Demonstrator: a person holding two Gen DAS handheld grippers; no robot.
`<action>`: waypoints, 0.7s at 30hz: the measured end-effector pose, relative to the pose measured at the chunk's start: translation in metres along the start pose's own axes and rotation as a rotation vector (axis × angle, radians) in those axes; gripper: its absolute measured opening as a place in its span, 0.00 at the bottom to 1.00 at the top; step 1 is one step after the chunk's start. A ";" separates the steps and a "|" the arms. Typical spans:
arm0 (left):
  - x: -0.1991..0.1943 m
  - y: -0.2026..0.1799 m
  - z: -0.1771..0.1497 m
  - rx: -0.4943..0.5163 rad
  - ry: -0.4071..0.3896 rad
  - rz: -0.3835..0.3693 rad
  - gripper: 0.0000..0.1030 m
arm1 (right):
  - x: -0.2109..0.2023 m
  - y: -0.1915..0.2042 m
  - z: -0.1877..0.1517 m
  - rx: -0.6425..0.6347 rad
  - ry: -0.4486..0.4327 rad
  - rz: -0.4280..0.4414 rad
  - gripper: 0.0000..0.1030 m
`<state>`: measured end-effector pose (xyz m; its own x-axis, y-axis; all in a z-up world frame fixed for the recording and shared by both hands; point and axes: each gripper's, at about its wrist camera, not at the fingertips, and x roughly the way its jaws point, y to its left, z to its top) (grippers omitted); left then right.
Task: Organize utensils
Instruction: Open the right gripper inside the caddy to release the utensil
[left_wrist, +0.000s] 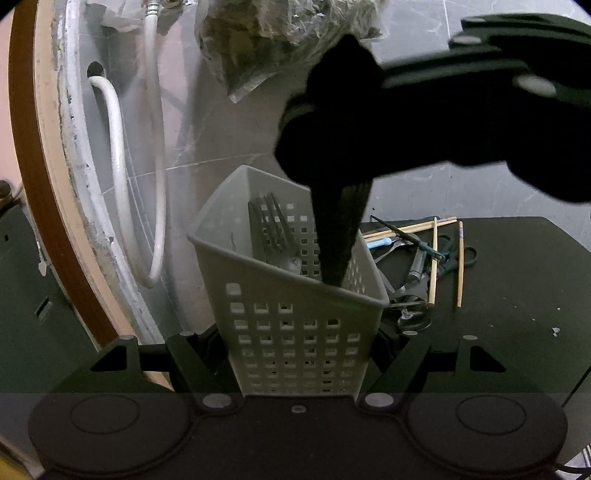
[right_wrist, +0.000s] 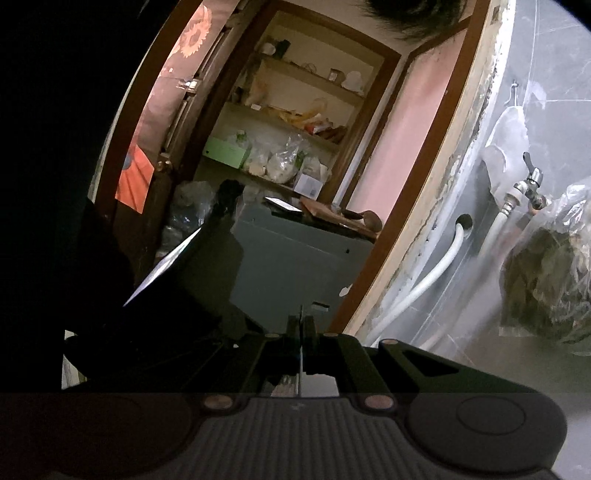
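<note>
Gripped in your left gripper (left_wrist: 299, 354), the grey perforated caddy (left_wrist: 295, 325) fills the centre of the left wrist view, its lower walls pinched between the two black fingers, which stand wide to take its width. Behind it, from 12 to 3 o'clock, the black worktop (left_wrist: 517, 302) carries the rest of the load. Your right gripper (left_wrist: 341, 273) reaches in from 2 o'clock, its dark tapered fingers pressed together with the tips at the caddy's right rim; its own view shows a thin, bright strip (right_wrist: 301, 354) clamped between them, though what the strip is you cannot tell. Inside the caddy, forks (left_wrist: 267, 229) lean against the back wall, tines up, with a spoon bowl (left_wrist: 291, 264) below them. At 3 o'clock of the caddy, a loose heap waits on the worktop: wooden chopsticks (left_wrist: 410, 229) crossed over scissors (left_wrist: 458, 254) and other metal cutlery (left_wrist: 413, 317). A white hose (left_wrist: 118, 177) loops down the tiled wall at 10 o'clock. A clear bag of dried greens (left_wrist: 266, 40) hangs at 12 o'clock.
</note>
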<state>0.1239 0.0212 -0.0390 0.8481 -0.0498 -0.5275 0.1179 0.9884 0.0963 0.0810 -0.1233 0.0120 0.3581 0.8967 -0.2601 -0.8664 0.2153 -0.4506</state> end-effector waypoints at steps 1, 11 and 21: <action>0.000 0.000 0.000 0.001 -0.001 0.001 0.74 | 0.000 0.001 0.000 0.001 0.000 -0.003 0.01; -0.002 -0.003 -0.002 0.006 -0.007 0.006 0.74 | 0.001 0.000 0.001 -0.002 0.001 -0.007 0.01; -0.002 -0.003 -0.003 0.005 -0.007 0.007 0.74 | 0.003 -0.002 0.003 -0.004 0.003 -0.007 0.01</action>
<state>0.1205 0.0189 -0.0403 0.8525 -0.0439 -0.5209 0.1144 0.9880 0.1039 0.0827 -0.1203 0.0144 0.3652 0.8940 -0.2597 -0.8626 0.2201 -0.4555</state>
